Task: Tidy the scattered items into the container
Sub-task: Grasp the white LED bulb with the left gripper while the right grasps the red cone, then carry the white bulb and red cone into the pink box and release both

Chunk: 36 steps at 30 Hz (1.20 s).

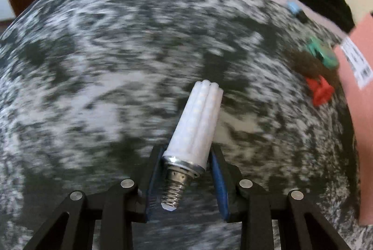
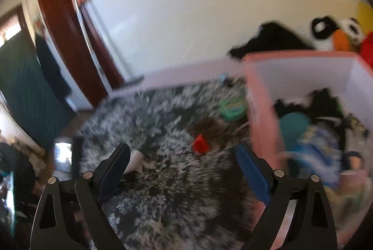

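Observation:
My left gripper (image 1: pixel 186 154) is shut on a white LED corn bulb (image 1: pixel 197 120), gripped near its metal collar with the screw base toward the camera, held above the black-and-white shaggy rug (image 1: pixel 116 63). The pink container (image 1: pixel 356 110) stands at the right edge of the left wrist view. On the rug beside it lie a red piece (image 1: pixel 320 92), a brown fuzzy item (image 1: pixel 307 63) and a green item (image 1: pixel 322 52). My right gripper (image 2: pixel 184 156) is open with nothing between its fingers, above the rug. The pink container (image 2: pixel 258 114) lies to its right, holding several items. The red piece (image 2: pixel 200 143) lies just beyond the fingertips.
A small blue and black item (image 1: pixel 296 9) lies at the rug's far edge. Black cloth (image 2: pixel 268 40) and plush toys (image 2: pixel 338 33) sit behind the container by the white wall. A phone-like screen (image 2: pixel 63 154) lies left of the rug, with a brown door frame (image 2: pixel 70 40) behind.

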Motion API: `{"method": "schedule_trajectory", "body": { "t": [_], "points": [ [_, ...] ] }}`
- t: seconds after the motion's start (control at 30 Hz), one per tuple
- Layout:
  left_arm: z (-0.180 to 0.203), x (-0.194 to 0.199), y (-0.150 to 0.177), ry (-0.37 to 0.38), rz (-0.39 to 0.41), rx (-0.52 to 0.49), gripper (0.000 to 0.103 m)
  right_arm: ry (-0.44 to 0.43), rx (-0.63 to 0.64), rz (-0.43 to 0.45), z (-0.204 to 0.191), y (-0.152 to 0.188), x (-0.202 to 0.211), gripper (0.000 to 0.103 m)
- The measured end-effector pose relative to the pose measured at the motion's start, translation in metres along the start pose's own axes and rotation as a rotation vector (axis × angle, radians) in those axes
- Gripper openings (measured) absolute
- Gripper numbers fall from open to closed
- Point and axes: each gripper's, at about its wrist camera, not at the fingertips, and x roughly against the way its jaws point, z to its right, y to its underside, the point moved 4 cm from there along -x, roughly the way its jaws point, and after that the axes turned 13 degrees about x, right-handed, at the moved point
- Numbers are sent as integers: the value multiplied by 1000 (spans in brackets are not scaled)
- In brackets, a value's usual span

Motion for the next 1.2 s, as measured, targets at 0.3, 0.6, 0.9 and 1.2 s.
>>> {"method": "schedule_trajectory", "body": {
  "t": [0.3,0.6,0.9,1.2],
  "points": [
    [-25,25,-19,39,53,21,37,367,272,-200,-31,-14,-119,95],
    [-16,15,-15,83,6,-26,39,163,182,-256,-27,11,-151,29],
    [12,-21,-1,-30,29,-169,47,-24,178,-27,-53,14,10,30],
    [44,37,2,45,178,-198,30,-60,58,99,-6,14,79,30]
  ]
}}
